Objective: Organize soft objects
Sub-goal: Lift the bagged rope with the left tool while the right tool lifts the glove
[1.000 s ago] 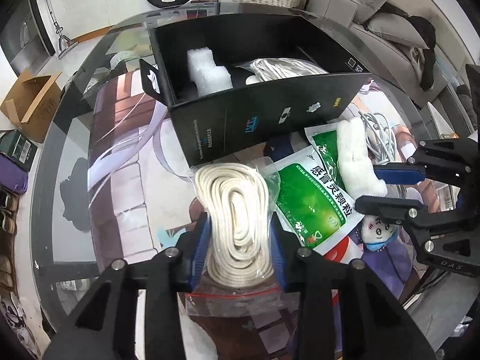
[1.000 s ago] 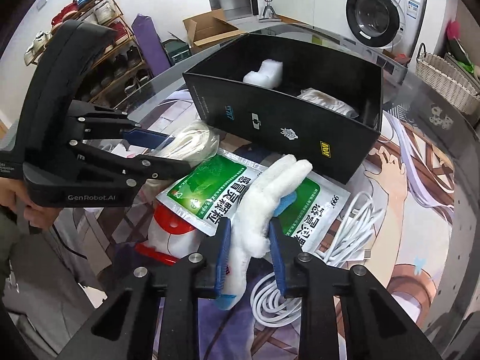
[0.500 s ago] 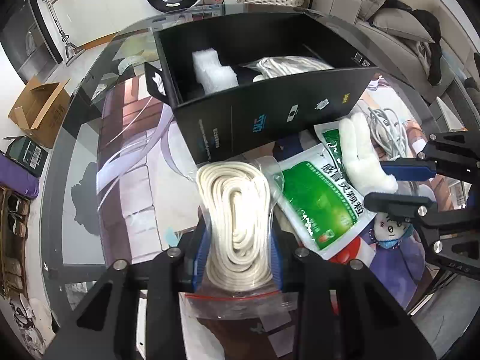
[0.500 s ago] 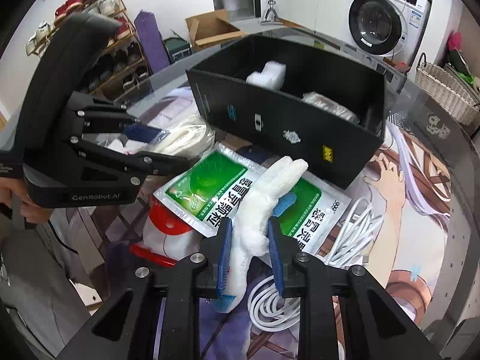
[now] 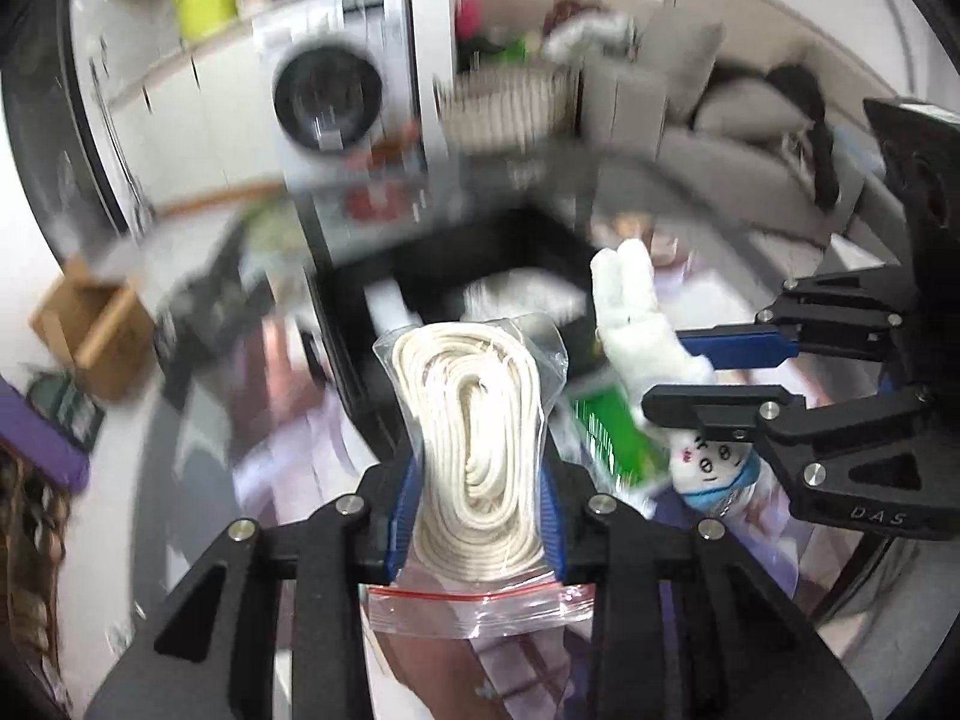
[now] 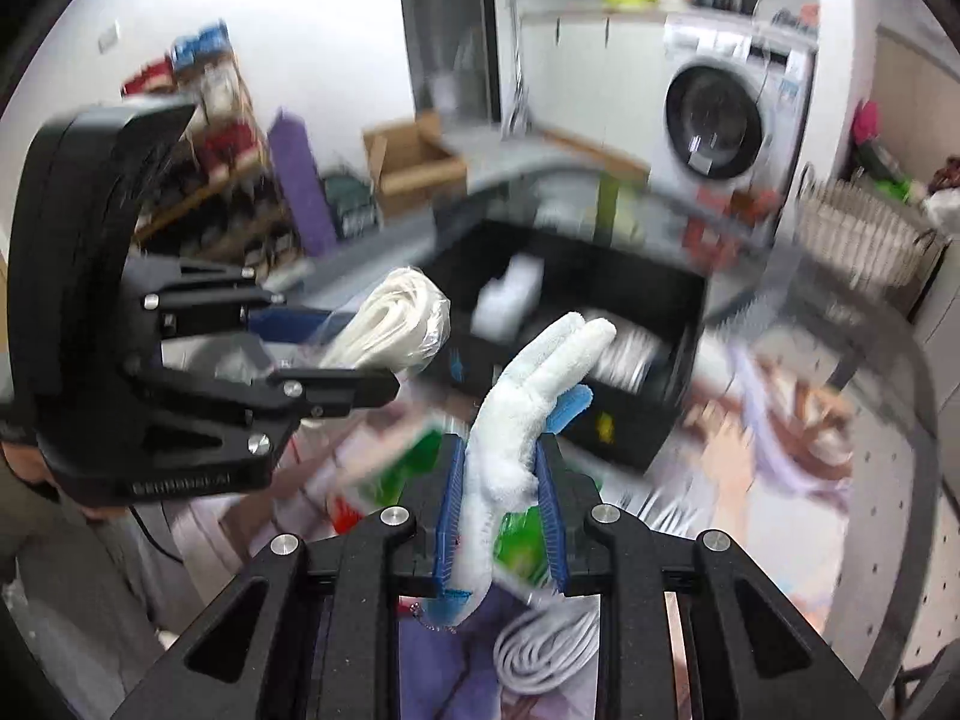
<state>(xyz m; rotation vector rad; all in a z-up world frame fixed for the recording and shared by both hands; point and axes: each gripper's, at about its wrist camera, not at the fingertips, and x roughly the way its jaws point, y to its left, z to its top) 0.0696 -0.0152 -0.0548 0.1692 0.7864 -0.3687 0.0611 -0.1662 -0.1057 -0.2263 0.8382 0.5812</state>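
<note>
My left gripper [image 5: 477, 474] is shut on a clear zip bag of coiled cream rope [image 5: 474, 432], held up off the table. In the right wrist view that bag [image 6: 396, 324] shows at the left, between the left gripper's fingers [image 6: 336, 387]. My right gripper [image 6: 498, 480] is shut on a fluffy white plush piece [image 6: 528, 396] with blue trim, also lifted; the left wrist view shows the plush [image 5: 636, 324] at the right. Beyond both stands the open black box [image 6: 636, 420] with white soft items [image 6: 510, 300] inside. The background is motion-blurred.
On the table lie green sachet packs [image 5: 606, 432], a small doll with a drawn face [image 5: 708, 462] and a coiled white cable [image 6: 546, 654]. A washing machine [image 6: 720, 120], wicker basket [image 6: 858, 240], cardboard box [image 6: 414, 162] and sofa [image 5: 738, 168] surround the table.
Both grippers have risen, lifting the rope bag and the white plush off the table. The views now tilt up toward the room, and the black box sits lower in both.
</note>
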